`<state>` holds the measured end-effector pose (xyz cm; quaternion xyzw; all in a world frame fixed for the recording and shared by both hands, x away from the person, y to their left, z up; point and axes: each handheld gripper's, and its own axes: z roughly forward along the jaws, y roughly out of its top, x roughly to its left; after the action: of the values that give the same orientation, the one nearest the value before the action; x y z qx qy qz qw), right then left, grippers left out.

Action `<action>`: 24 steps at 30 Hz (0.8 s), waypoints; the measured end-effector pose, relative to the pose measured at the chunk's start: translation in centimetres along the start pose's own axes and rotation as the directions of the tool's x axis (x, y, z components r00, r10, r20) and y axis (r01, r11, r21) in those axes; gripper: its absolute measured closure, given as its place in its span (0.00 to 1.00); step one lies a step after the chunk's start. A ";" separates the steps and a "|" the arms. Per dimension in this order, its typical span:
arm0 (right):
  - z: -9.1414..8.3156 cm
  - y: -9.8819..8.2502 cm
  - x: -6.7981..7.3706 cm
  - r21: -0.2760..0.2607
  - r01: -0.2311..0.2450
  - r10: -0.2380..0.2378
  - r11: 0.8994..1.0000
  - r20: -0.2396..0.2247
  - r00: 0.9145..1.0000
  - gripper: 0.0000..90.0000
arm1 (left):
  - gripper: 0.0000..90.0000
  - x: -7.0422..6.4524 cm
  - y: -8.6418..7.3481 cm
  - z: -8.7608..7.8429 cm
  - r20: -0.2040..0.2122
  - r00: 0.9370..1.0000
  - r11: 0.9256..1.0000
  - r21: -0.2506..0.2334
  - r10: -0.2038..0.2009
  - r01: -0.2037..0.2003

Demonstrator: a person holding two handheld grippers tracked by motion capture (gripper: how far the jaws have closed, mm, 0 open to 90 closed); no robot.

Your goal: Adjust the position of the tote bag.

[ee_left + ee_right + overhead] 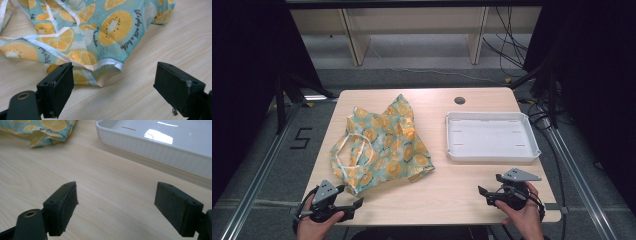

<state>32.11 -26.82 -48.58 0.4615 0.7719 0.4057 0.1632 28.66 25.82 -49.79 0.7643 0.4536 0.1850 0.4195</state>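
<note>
A pale wooden table (447,200) stands on a grey floor, with a crumpled fruit-print cloth (384,147) on its left half and a white tray (491,155) on its right. Both grippers rest at the near edge with jaws spread wide and nothing between them. The left gripper (349,197) is much the nearer: the cloth's white-trimmed corner lies just ahead of its jaws, while the right gripper (484,192) sits well apart, in front of the tray.

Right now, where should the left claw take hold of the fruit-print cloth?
Probably at the white-trimmed corner of the cloth nearest the left claw, coming in low from the near side. That folded edge sticks out just past the open jaws.
</note>
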 end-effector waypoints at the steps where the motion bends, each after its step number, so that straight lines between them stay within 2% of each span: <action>1: 0.0 0.0 0.0 0.007 0.003 -0.003 1.000 -0.004 1.000 0.22 | 0.17 0.0 0.0 0.0 0.000 1.000 1.000 0.001 0.004 -0.004; 3: 0.0 0.0 0.0 0.005 0.001 -0.001 1.000 -0.003 1.000 0.22 | 0.17 0.0 0.0 0.0 0.003 1.000 1.000 -0.005 0.003 -0.003; 4: 0.1 0.1 -0.3 -0.002 0.026 -0.026 1.000 -0.011 1.000 0.22 | 0.17 0.0 0.0 0.0 0.003 1.000 1.000 -0.009 0.013 -0.013; 6: 0.2 0.0 -0.3 -0.005 0.033 -0.033 0.999 -0.006 0.999 0.22 | 0.17 0.0 0.0 0.0 0.000 1.000 1.000 -0.004 0.018 -0.018; 9: 0.2 0.0 -0.3 -0.006 0.026 -0.026 1.000 -0.006 1.000 0.22 | 0.17 0.0 0.0 0.0 -0.004 1.000 1.000 -0.001 0.006 -0.006; 10: 0.2 0.0 -0.3 -0.004 0.034 -0.034 0.999 -0.003 0.999 0.22 | 0.17 0.0 0.0 0.0 -0.003 1.000 1.000 -0.002 0.017 -0.017; 13: 0.3 0.0 -0.3 0.000 0.041 -0.041 0.999 0.000 0.999 0.22 | 0.18 -0.1 0.0 0.0 0.000 1.000 1.000 -0.001 0.012 -0.012; 19: 0.3 0.0 -0.3 0.008 0.032 -0.032 0.999 -0.002 0.999 0.22 | 0.18 -0.1 0.1 0.0 -0.005 1.000 1.000 0.006 0.017 -0.017; 20: 0.3 -0.1 0.0 0.013 0.006 -0.006 1.000 -0.001 1.000 0.22 | 0.18 -0.1 0.1 0.0 -0.009 1.000 1.000 0.007 0.022 -0.022; 21: 0.3 -0.1 0.0 0.013 0.006 -0.006 1.000 -0.001 1.000 0.22 | 0.18 -0.1 0.1 0.0 -0.009 1.000 1.000 0.007 0.022 -0.022; 22: 0.3 0.0 -0.3 0.010 0.045 -0.045 0.999 0.004 0.999 0.22 | 0.18 -0.1 0.1 -0.1 -0.006 0.999 0.999 0.007 0.032 -0.032; 24: 0.3 0.0 -0.2 0.016 0.034 -0.034 0.999 0.000 0.999 0.22 | 0.18 -0.1 0.1 0.0 0.000 1.000 1.000 -0.003 0.018 -0.018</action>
<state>32.37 -26.83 -48.78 0.4495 0.7829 0.3968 0.1664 28.66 25.68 -49.67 0.7677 0.4466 0.1892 0.4189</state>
